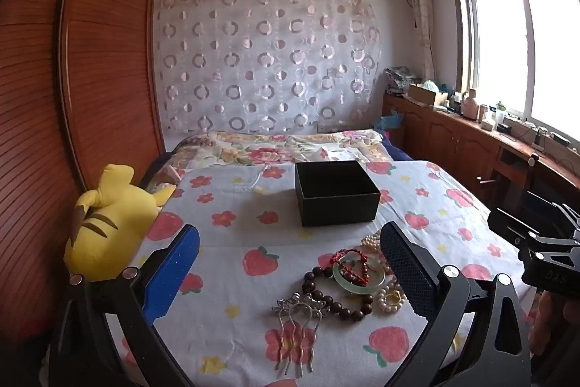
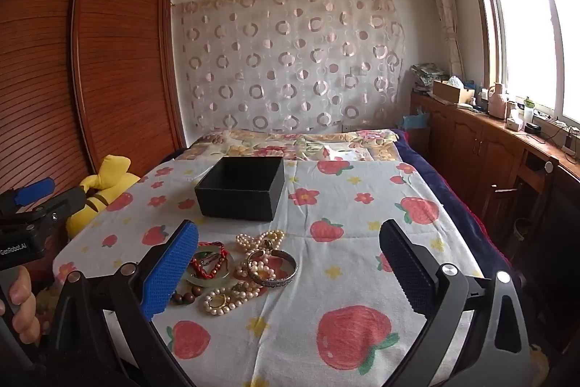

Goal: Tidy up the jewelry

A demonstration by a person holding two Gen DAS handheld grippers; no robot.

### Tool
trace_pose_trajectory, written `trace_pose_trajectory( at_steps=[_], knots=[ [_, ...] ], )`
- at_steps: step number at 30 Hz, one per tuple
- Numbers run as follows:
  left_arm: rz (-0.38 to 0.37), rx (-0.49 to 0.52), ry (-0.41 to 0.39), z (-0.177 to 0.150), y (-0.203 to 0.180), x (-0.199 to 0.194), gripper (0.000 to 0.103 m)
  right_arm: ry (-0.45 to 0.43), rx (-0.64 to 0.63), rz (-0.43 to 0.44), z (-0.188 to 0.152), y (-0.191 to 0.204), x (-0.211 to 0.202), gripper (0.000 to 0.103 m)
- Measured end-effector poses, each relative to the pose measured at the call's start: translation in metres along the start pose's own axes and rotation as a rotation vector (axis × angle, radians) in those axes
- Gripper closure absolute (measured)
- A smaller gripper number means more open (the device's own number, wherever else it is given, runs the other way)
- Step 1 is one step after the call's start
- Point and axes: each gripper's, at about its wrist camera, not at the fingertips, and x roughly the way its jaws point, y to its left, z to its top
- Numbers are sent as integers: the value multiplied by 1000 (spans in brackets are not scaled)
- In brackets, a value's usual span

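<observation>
An open black box [image 1: 336,193] [image 2: 242,188] stands on the strawberry-print bedsheet [image 1: 253,227] [image 2: 344,263]. In front of it lies a heap of jewelry: a pale green bangle [image 1: 359,274] with a red cord [image 1: 349,258], dark wooden beads [image 1: 337,303], pearl strands [image 1: 373,240] [image 2: 261,240], a silver hair comb [image 1: 299,325] and a silver cuff bracelet [image 2: 272,269]. My left gripper [image 1: 290,263] is open and empty, hovering just before the heap. My right gripper [image 2: 290,263] is open and empty, with the heap by its left finger [image 2: 170,271].
A yellow plush toy [image 1: 105,223] [image 2: 101,187] lies at the bed's left edge by the wooden wardrobe [image 1: 90,60]. A folded floral quilt [image 1: 282,145] lies beyond the box. A wooden cabinet [image 2: 489,140] with clutter runs along the window on the right.
</observation>
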Motion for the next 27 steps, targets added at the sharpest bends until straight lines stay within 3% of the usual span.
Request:
trace_pose_trajectory(
  at_steps=[27],
  knots=[
    [-1,-1,-3,0,0,0,6,-1,-1,2,-1,1,1,2]
  ],
)
